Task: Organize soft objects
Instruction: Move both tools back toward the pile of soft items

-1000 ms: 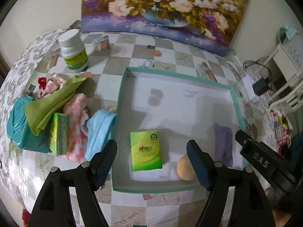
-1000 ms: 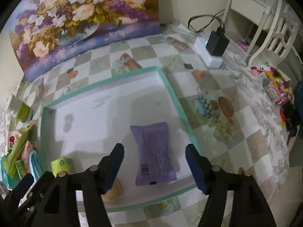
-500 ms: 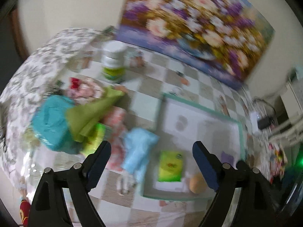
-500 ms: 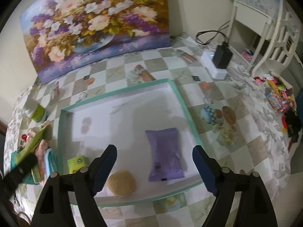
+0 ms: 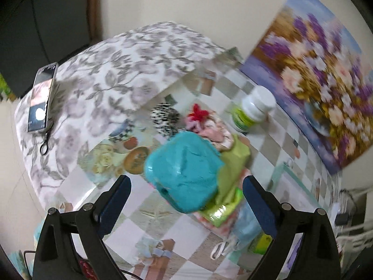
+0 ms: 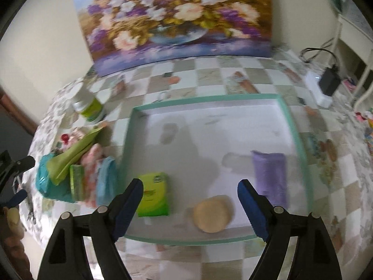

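1. Now the left gripper (image 5: 185, 194) has swung away from the tray (image 6: 299, 140), where it was a second ago, and hangs over the heap of soft things beside it; its jaws are opening and nothing is between them.
2. Under it lies the teal bundle (image 5: 184, 171), with the green cloth (image 5: 233, 163) draped against it, a shiny green packet (image 5: 218, 210) below, and pink-and-white cloth and a pale blue cloth (image 5: 244, 219) further on. The view is blurred, so I cannot tell exactly how these overlap.
3. The right gripper (image 6: 190, 204) has drawn back a little from the tray's near edge. Its jaws are wide apart and empty.
4. Inside the tray sit the green tissue pack (image 6: 153, 196), the round tan puff (image 6: 212, 214) and the purple pack (image 6: 270, 175), apart from one another on the white floor. The purple pack lay between the right jaws a second ago and is now off to their right.
5. My reading: both hands have finished a drop-off, and the left is going for the next piece, most likely the teal bundle, since it sits straight between the blue pads.
6. Much of the heap is still outside the tray, so the job seems under halfway. The white bottle (image 5: 254, 109) and the phone (image 5: 40, 100) do not look soft and probably stay out.
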A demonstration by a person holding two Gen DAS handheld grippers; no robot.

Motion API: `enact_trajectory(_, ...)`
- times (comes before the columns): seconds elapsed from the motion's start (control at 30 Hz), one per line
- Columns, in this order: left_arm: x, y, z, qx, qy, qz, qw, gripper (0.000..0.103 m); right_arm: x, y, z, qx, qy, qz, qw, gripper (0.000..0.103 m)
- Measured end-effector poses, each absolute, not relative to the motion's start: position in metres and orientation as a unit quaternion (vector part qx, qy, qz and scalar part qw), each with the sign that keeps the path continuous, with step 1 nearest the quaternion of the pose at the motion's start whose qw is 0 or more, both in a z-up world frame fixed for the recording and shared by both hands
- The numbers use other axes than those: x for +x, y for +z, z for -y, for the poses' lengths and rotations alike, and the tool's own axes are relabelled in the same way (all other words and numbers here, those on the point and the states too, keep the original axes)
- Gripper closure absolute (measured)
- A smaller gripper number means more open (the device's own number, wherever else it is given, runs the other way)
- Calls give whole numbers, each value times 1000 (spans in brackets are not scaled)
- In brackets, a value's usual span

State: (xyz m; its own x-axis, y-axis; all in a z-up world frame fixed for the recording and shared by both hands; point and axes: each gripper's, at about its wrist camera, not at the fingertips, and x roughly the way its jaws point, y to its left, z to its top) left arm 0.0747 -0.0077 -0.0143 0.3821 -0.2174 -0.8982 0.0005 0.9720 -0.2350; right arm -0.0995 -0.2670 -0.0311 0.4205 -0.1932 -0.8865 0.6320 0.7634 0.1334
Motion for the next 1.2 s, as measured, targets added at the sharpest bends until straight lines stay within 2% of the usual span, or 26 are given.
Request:
enact_trajectory(0.17,83,-18,4,-111,-73,-556,820,4,-85,-32,257,246,-225,-470,817,18)
enact_trajectory(0.67,92,-10,43,-54,-136,-544,826,1,-32,-46,238,247,-165,-482,824,20)
enact_trajectory(0.77,93,-13,50,-40,-138,-545,826,1,-22,-50,234,242,-156,-486,825,25)
enact_trajectory(1.03,96,-20,67,-7,-151,-543,826,1,-2,-74,230,245,-136,-510,813,53)
enact_trajectory(1.2,96,-23,70,-3,-151,-542,827,1,0,-82,230,257,-125,-514,808,63)
